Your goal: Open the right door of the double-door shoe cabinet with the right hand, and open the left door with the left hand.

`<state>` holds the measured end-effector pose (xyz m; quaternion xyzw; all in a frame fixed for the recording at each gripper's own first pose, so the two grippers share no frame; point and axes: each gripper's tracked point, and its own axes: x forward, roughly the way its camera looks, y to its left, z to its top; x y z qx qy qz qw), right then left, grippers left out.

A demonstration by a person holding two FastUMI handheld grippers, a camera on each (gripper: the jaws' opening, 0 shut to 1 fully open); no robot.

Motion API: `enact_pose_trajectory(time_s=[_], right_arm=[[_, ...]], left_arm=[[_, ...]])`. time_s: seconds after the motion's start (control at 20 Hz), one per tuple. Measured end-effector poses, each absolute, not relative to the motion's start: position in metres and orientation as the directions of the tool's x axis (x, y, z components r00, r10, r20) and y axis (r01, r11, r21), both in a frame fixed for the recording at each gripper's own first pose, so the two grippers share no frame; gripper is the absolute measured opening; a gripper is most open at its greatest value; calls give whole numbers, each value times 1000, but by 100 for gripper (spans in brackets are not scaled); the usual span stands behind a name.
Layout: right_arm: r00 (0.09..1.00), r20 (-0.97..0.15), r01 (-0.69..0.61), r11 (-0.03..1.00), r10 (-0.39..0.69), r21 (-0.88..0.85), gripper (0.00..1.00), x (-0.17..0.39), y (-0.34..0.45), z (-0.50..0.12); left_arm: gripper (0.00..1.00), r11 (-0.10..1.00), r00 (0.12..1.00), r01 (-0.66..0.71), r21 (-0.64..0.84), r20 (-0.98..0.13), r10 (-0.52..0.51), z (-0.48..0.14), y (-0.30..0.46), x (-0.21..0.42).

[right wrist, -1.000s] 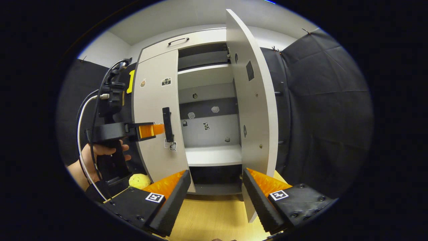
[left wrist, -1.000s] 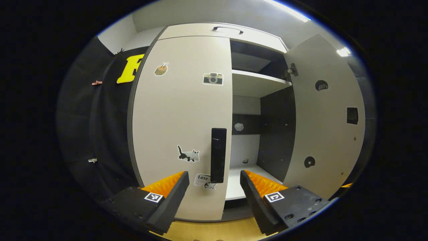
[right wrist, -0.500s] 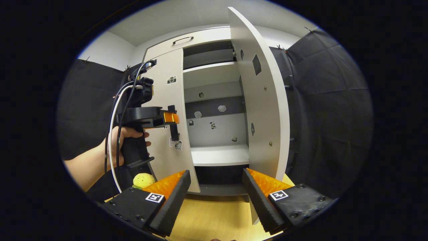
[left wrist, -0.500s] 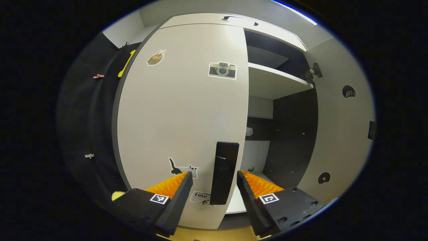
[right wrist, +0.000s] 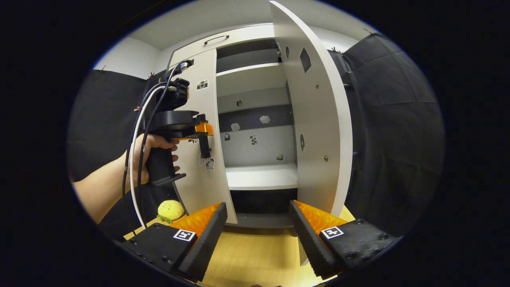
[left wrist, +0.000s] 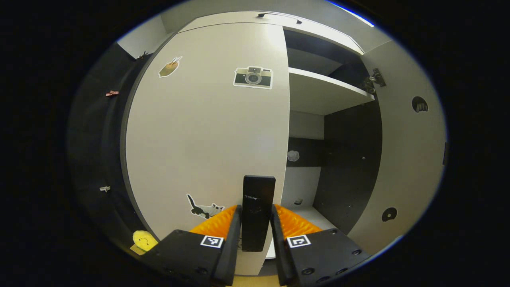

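handle (left wrist: 258, 211) foot hidden between claw fingers | right door (left wrist: 406, 139) outer edge cropped

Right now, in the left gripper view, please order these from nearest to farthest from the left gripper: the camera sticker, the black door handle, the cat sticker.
1. The black door handle, between the fingers of the left gripper.
2. The cat sticker, low on the left door, just left of the handle.
3. The camera sticker, high on the same door.

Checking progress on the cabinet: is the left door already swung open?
No, the left door lies flush and closed, its black handle between the left hand-held gripper fingers.
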<state>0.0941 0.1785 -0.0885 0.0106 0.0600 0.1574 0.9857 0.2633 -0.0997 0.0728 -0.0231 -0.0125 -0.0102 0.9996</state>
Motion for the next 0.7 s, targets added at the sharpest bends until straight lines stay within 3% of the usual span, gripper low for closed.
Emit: enact_pose_trajectory(time_s=[0.05,0.4,0.45,0.55,0.7], right_arm=[[942,-118,-311,949,314,44,98,94,178,-89],[931,-142,-329,941,337,76,99,93,188,-91],[929,-146,-331,940,340,79,98,92,190,-92],[926,-152,-337,938,346,84,98,87,194,-93],[924,-163,-338,938,346,77,98,80,199,-94]], left_arm=[[38,999,999,20,-48,28,-19,73,-100,264],[28,998,999,32,-53,31,-30,67,-99,263],[20,998,999,36,-57,25,-34,67,-99,263],[14,999,999,25,-33,24,-24,67,-100,262],[13,999,999,19,-34,33,-18,68,-99,259]])
